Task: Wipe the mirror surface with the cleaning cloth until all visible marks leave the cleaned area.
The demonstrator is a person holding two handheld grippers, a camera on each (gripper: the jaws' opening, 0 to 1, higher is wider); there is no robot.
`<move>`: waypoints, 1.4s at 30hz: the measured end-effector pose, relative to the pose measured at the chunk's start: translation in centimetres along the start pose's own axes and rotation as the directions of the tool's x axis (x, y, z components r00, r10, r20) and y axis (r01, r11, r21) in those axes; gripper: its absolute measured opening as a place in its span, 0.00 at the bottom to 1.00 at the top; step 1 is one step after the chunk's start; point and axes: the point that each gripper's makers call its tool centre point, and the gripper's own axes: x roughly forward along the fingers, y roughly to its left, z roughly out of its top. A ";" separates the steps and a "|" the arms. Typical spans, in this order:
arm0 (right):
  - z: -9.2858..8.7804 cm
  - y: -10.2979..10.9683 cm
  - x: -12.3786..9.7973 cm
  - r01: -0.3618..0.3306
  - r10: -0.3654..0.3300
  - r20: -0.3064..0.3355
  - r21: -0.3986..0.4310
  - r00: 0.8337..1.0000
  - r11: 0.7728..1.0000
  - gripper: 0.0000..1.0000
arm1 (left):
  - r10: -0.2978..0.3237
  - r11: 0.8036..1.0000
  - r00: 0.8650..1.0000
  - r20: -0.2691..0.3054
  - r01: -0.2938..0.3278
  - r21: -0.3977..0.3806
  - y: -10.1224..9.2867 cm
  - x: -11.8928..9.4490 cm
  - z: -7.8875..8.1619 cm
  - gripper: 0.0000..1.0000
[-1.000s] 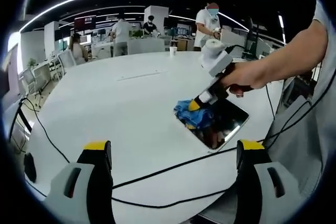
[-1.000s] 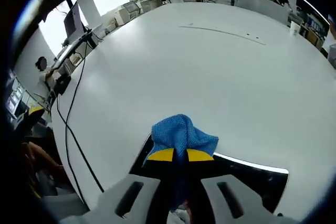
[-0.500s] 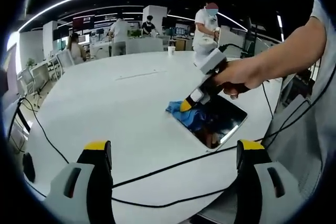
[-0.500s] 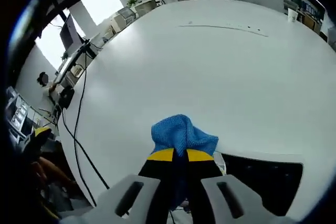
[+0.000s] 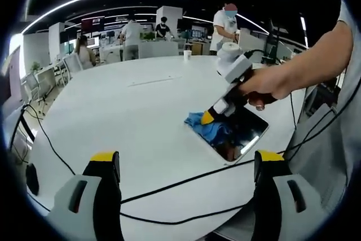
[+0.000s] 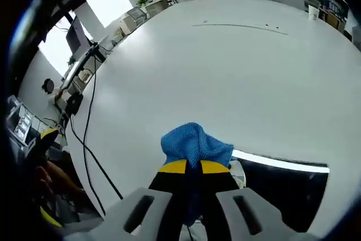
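While the right gripper (image 6: 193, 166) is clamping the blue cloth (image 6: 194, 144), the cloth is pressing on the mirror (image 5: 240, 132) near its edge. The left gripper (image 5: 186, 165) is hovering wide apart, gripping nothing, above the white table (image 5: 124, 111).

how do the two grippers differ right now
The right gripper is shut on the blue cloth at the mirror; the left gripper is open and holds nothing. The right works on the mirror; the left hangs over the bare white table. Both have yellow-tipped jaws.
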 end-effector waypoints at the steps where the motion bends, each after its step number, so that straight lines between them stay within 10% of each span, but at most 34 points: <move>1: -0.1 0.0 0.0 0.001 -0.001 -0.001 -0.003 1.000 1.000 0.01 | 0.000 1.000 1.000 0.003 0.000 0.004 -0.1 0.1 0.2 0.99; 42: -3.4 1.8 -1.5 -0.029 0.026 -0.045 -0.076 0.999 0.997 0.01 | -0.004 1.000 1.000 0.001 0.004 0.024 -0.6 0.1 0.7 0.99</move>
